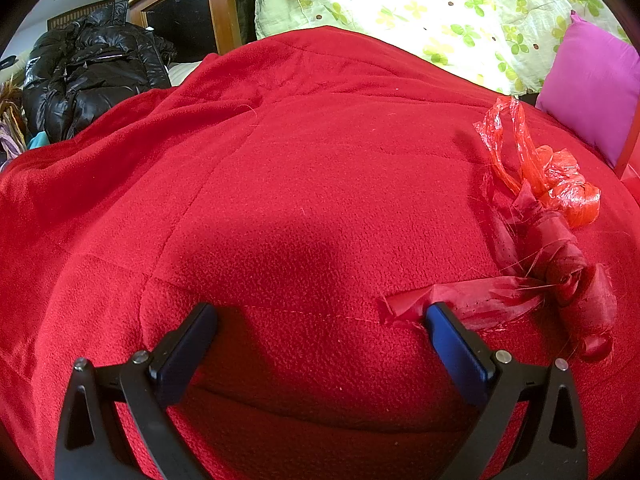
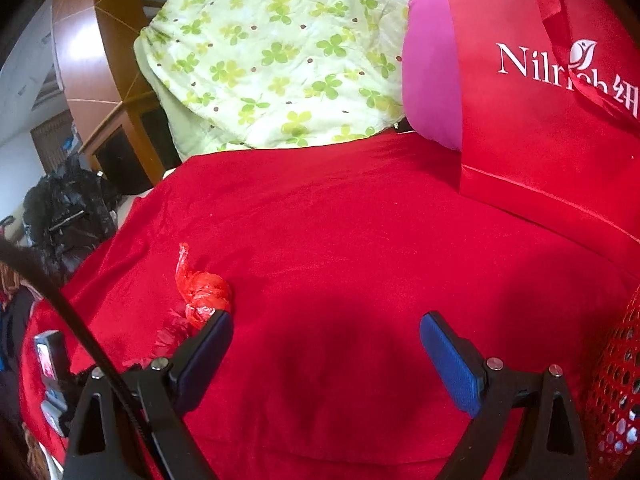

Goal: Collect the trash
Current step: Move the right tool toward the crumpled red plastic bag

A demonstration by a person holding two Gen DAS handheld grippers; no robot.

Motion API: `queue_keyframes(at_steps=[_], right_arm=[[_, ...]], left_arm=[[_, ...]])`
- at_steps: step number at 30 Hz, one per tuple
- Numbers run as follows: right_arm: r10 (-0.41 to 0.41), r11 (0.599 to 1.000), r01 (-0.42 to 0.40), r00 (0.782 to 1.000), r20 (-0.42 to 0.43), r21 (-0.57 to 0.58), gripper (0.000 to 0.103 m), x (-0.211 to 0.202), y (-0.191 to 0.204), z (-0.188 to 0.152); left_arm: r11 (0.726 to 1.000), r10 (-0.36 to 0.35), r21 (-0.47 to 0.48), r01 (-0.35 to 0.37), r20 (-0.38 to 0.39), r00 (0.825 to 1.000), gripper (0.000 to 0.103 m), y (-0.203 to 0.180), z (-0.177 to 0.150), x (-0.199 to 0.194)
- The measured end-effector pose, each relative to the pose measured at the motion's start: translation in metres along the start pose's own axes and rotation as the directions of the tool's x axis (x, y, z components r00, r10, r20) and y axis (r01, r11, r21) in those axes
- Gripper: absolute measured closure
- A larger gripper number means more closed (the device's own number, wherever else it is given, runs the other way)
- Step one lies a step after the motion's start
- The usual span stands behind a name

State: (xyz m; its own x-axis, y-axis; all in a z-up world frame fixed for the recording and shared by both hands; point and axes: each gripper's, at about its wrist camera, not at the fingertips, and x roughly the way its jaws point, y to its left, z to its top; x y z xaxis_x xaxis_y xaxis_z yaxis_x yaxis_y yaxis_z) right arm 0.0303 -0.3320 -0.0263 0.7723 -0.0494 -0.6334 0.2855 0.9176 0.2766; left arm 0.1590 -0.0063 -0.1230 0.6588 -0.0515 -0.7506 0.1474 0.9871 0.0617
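Note:
A crumpled red plastic wrapper (image 1: pixel 556 184) lies on the red blanket (image 1: pixel 280 160) with a dark red ribbon scrap (image 1: pixel 560 272) trailing from it. My left gripper (image 1: pixel 320 314) is open just above the blanket, and its right fingertip (image 1: pixel 438 318) touches the ribbon's loose end. In the right wrist view the same red wrapper (image 2: pixel 204 292) lies by the left fingertip (image 2: pixel 220 324) of my right gripper (image 2: pixel 326 322), which is open and holds nothing. A red paper gift bag (image 2: pixel 540 120) with white lettering stands at the right.
A green clover-print quilt (image 2: pixel 280 52) and a magenta pillow (image 1: pixel 592 96) lie at the far end of the bed. A black puffer jacket (image 1: pixel 88 76) is heaped at the left by a wooden cabinet (image 1: pixel 192 12). Red mesh netting (image 2: pixel 616 380) sits at the right edge.

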Motion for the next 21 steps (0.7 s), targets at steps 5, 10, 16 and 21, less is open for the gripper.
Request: queue_keyframes(at_steps=[5, 10, 16, 21], right_arm=[[0.006, 0.999, -0.006, 1.000, 0.003, 0.042, 0.007, -0.002, -0.010, 0.003], [0.018, 0.997, -0.016, 1.000, -0.023, 0.071, 0.007, 0.000, -0.013, 0.003], [0.019, 0.998, -0.018, 1.000, -0.021, 0.064, 0.007, 0.005, 0.002, 0.005], [0.034, 0.996, -0.031, 0.999, -0.024, 0.086, 0.007, 0.012, 0.015, 0.006]], left_arm=[[1.000, 0.000, 0.000, 0.000, 0.000, 1.000, 0.000, 0.000, 0.000, 0.000], [1.000, 0.000, 0.000, 0.000, 0.000, 1.000, 0.000, 0.000, 0.000, 0.000], [1.000, 0.000, 0.000, 0.000, 0.000, 1.000, 0.000, 0.000, 0.000, 0.000], [1.000, 0.000, 0.000, 0.000, 0.000, 1.000, 0.000, 0.001, 0.000, 0.000]])
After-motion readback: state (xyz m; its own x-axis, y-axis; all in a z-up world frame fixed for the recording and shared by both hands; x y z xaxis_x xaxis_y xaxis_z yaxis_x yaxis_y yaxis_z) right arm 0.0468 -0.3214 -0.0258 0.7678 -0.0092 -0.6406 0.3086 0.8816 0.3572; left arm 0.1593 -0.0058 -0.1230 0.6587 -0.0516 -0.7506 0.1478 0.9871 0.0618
